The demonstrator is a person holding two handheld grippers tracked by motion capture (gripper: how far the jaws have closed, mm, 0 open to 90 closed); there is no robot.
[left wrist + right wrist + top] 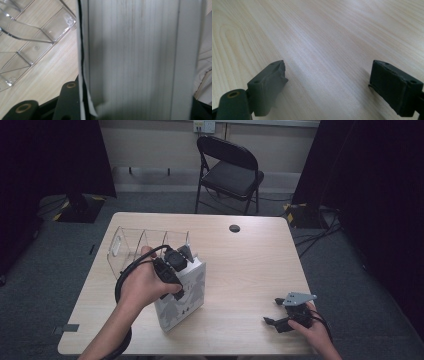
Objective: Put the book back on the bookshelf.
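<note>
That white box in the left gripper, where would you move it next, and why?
Probably ease the white box toward the clear divider rack just behind it. The left gripper is clamped on the box's top edge, the box stands on the table beside the rack, and the right gripper rests open and apart.

- you worked at a light wooden table (250, 270) with a small round dark cap (234, 228) near its far edge.
- behind it you had a black folding chair (229, 172) against a pale wall (150, 142).
- grey carpet (45, 270) covered the floor around you.
- dark curtains (380, 185) hung at both sides, with cables (315, 237) trailing on the right.
</note>
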